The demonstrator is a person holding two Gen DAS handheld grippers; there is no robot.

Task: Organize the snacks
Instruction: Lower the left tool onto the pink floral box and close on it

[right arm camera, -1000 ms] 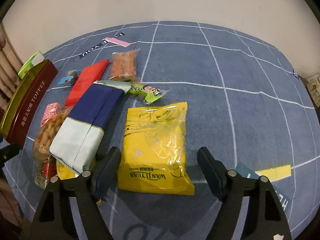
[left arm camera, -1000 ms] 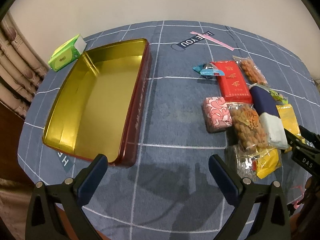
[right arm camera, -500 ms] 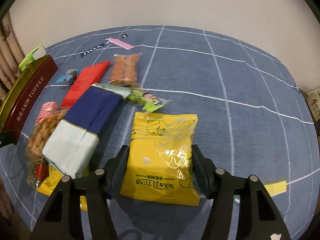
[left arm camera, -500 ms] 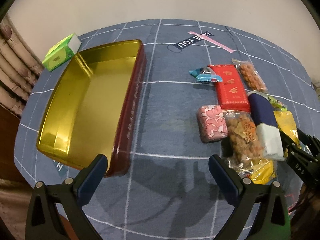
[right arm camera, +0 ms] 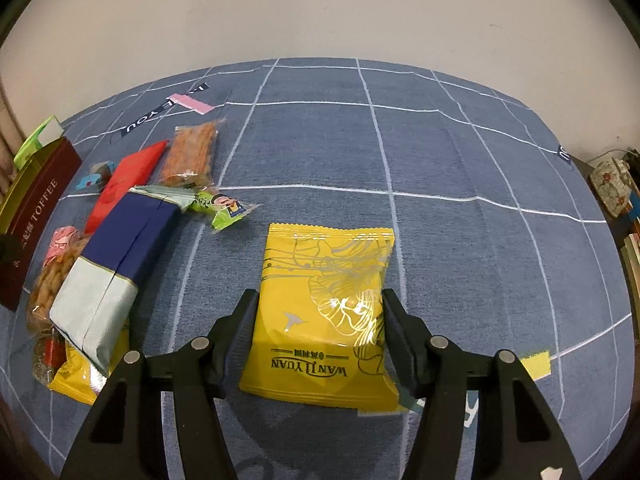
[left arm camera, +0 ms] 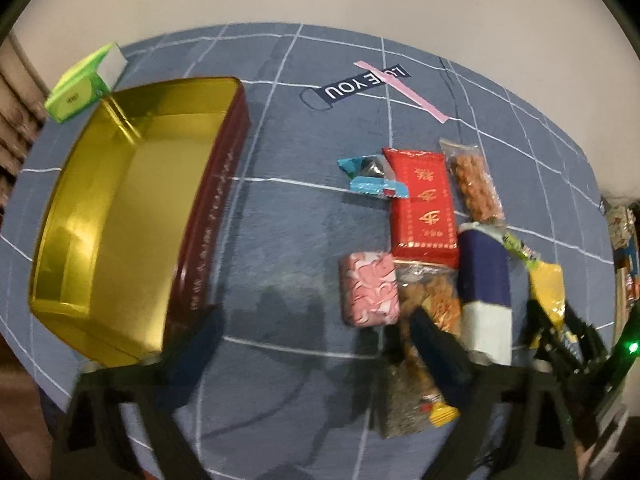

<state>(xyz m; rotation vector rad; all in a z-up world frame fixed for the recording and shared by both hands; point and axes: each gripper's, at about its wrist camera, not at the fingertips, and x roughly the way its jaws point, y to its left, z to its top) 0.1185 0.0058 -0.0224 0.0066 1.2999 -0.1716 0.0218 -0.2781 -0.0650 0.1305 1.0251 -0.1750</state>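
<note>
An open gold tin (left arm camera: pixel 120 216) with dark red walls lies at the left on the blue checked cloth. My left gripper (left arm camera: pixel 314 320) hovers right of it with its jaws closing and nothing pressed between the pads. Its right finger (left arm camera: pixel 436 344) overlaps a nut bag (left arm camera: pixel 440 304), next to a pink packet (left arm camera: pixel 368 288). A red packet (left arm camera: pixel 424 204), a navy and white pack (left arm camera: pixel 484 280) and a peanut bag (left arm camera: pixel 474 184) lie beyond. My right gripper (right arm camera: pixel 319 308) is shut on a yellow packet (right arm camera: pixel 324 272), its pads on both sides.
A green tissue pack (left arm camera: pixel 80 88) sits behind the tin. A green snack stick (right arm camera: pixel 220 206) and a blue candy (left arm camera: pixel 368 178) lie by the pile. Cluttered shelves (right arm camera: pixel 612 188) stand past the table's right edge. A pale wall is behind.
My left gripper slid right from the tin toward the snack pile and its jaws narrowed. My right gripper's jaws came together onto the sides of the yellow packet.
</note>
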